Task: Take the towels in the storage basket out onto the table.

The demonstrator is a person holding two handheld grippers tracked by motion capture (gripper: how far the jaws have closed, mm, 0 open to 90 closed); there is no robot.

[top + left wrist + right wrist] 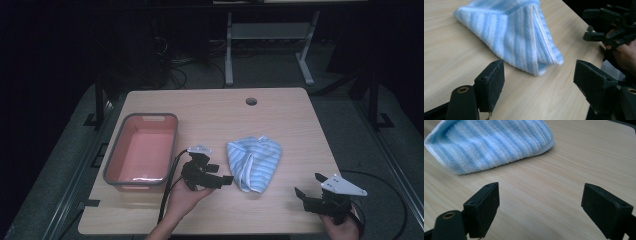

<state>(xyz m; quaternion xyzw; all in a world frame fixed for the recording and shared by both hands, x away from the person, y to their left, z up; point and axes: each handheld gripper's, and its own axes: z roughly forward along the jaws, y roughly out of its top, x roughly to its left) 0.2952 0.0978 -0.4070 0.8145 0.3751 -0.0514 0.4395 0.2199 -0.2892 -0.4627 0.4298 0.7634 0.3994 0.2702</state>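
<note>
Blue-and-white striped cloth (255, 162) lies folded on the table (280, 115), loose (nothing gripping it); left gripper (220, 180) sits just beside its near left edge, jaws spread wide, empty, the cloth's corner ahead of the gap in the left gripper view (509, 37); right gripper (311, 189) is well apart to the cloth's right, jaws also spread, empty, cloth ahead and left in its own view (491, 145); pink tub (141, 150) with grey rim beyond the left gripper's far side.

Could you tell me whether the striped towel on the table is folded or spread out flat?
Folded: the blue-striped towel lies doubled over in a rounded bundle, its white hem meeting in layers at one corner.
</note>
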